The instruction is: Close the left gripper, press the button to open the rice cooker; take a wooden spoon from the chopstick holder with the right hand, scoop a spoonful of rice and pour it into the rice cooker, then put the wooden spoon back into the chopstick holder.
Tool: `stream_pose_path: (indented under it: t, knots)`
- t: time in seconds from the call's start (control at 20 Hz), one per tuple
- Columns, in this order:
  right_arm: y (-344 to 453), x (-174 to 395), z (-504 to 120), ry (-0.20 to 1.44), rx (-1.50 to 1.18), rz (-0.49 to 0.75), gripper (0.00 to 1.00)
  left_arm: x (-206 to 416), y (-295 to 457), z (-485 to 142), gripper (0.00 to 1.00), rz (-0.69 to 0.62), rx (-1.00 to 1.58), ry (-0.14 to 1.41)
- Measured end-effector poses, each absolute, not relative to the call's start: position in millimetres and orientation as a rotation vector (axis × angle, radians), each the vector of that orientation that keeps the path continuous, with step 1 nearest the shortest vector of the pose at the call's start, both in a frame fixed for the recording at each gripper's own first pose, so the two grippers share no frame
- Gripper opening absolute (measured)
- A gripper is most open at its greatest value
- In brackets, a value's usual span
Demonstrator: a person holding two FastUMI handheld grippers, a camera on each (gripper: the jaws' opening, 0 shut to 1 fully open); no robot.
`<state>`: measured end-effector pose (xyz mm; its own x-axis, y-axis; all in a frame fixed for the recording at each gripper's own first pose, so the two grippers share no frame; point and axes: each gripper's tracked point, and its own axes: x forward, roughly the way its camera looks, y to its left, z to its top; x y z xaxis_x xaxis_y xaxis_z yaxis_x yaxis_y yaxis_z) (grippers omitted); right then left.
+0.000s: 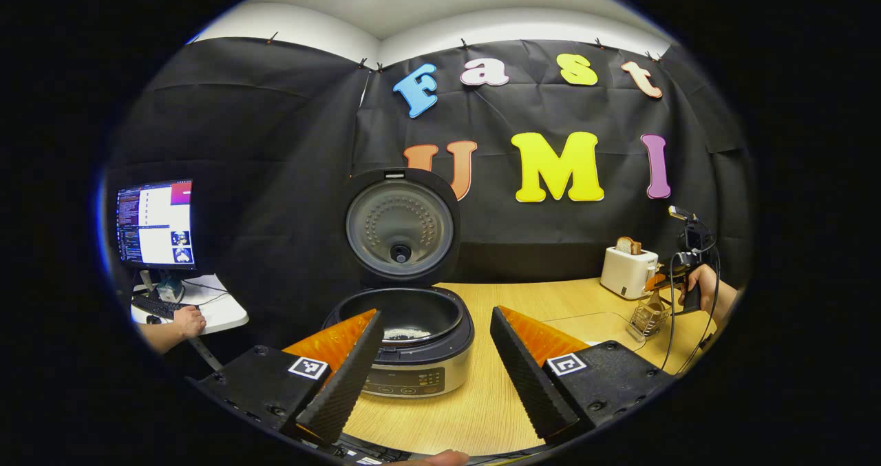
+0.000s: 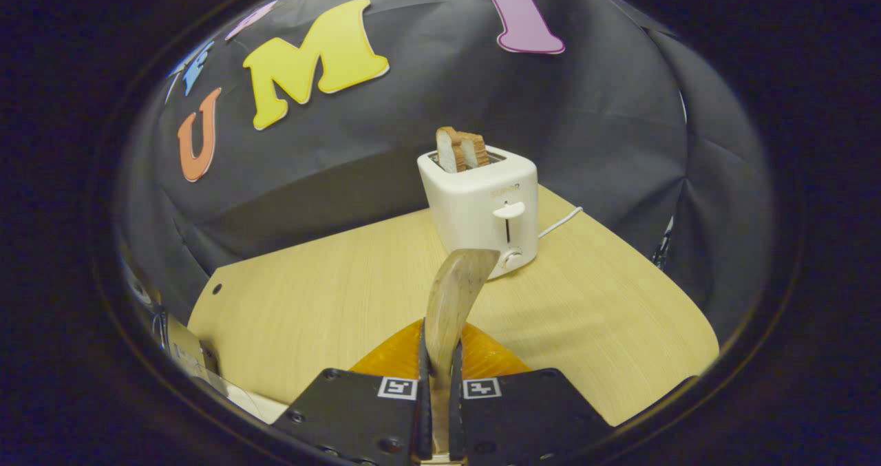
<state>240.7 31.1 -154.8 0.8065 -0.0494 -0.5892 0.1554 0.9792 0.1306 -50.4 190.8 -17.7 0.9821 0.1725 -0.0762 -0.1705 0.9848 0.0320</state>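
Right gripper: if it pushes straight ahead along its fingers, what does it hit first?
Likely the white toaster. The right gripper is shut on the wooden spoon, whose tip points at the toaster's front, so the spoon would touch before the fingers. Depth is uncertain; bare table lies between.

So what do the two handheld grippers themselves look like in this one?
The left gripper has two wedge-shaped fingers with ribbed inner faces, mounted on black blocks fixed with screws, each block carrying a square black-and-white marker. The right gripper has the same black blocks and square markers. Seen from the left gripper view, black cables hang from the right gripper, with a small device mounted on top.
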Motion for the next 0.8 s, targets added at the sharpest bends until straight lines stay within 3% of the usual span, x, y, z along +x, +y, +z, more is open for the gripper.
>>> stream_pose_path:
  t: [0.25,0.3,0.8]
  knots:
    - [37,224,-120,0.567,0.086,-0.134,0.10,-52,193,-17,0.99,0.173,0.024,0.076]
    - [42,224,-111,0.548,0.078,-0.132,0.01,-53,194,-16,0.99,0.172,0.024,0.075]
    - [102,185,-29,0.411,-0.085,-0.052,0.01,-57,185,-13,0.99,0.142,0.038,0.070]
